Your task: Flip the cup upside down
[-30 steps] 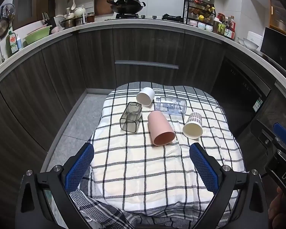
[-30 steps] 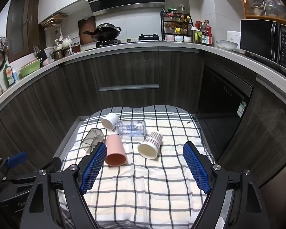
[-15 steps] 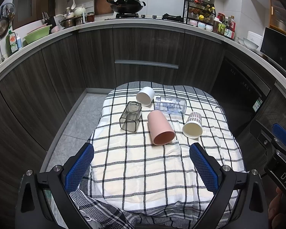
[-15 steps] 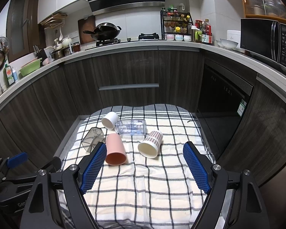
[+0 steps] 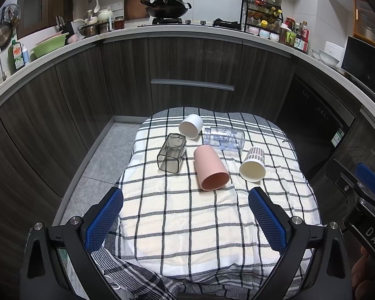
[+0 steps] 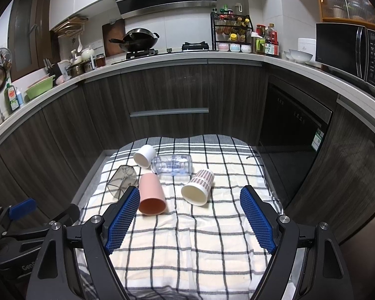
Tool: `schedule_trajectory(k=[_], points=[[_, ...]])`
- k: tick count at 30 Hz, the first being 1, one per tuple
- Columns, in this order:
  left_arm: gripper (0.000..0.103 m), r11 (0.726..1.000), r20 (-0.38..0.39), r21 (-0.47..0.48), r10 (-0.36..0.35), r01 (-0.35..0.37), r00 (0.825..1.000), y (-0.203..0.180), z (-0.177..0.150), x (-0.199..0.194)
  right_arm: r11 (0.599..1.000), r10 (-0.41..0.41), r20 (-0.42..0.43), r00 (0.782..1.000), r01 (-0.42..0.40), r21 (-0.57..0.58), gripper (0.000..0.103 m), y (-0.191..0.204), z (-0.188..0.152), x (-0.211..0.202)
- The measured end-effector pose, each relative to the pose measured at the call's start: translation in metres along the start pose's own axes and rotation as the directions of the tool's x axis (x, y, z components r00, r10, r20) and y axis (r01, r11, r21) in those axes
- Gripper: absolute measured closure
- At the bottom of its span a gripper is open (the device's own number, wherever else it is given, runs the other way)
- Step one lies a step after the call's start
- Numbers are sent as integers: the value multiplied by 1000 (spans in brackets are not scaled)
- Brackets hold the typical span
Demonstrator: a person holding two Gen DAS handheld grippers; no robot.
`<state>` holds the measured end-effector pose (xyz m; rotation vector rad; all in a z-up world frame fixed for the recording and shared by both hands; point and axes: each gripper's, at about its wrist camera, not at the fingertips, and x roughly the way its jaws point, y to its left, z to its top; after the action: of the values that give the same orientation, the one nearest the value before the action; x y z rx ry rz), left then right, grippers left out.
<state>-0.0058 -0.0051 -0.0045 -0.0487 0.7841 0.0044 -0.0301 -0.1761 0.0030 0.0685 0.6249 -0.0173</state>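
Several cups lie on their sides on a checked cloth (image 5: 187, 225): a pink cup (image 5: 210, 168) (image 6: 151, 194), a patterned paper cup (image 5: 253, 164) (image 6: 198, 187), a white cup (image 5: 191, 126) (image 6: 145, 155), a smoky square glass (image 5: 172, 152) (image 6: 122, 180) and a clear bottle (image 5: 223, 138) (image 6: 172, 165). My left gripper (image 5: 186, 201) is open and empty, short of the pink cup. My right gripper (image 6: 190, 200) is open and empty, just short of the paper cup. The pink cup's mouth sits by its left finger (image 6: 123, 215).
The cloth covers a small table (image 6: 212, 140) in front of dark kitchen cabinets (image 5: 192, 75). Grey floor (image 5: 100, 165) lies to the left. A dishwasher front (image 6: 292, 130) stands to the right. The other gripper shows at each view's edge (image 5: 367, 200) (image 6: 20, 220).
The right gripper has edged slightly forward toward the cups. The left view is almost unchanged.
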Motion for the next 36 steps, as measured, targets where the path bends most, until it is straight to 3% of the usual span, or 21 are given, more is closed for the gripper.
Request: schedule_trajectory(k=[36], points=[[1, 999, 27, 32, 4, -5, 1000, 1, 7, -12, 1000, -4, -4, 1000, 4, 18, 21, 2, -3, 4]])
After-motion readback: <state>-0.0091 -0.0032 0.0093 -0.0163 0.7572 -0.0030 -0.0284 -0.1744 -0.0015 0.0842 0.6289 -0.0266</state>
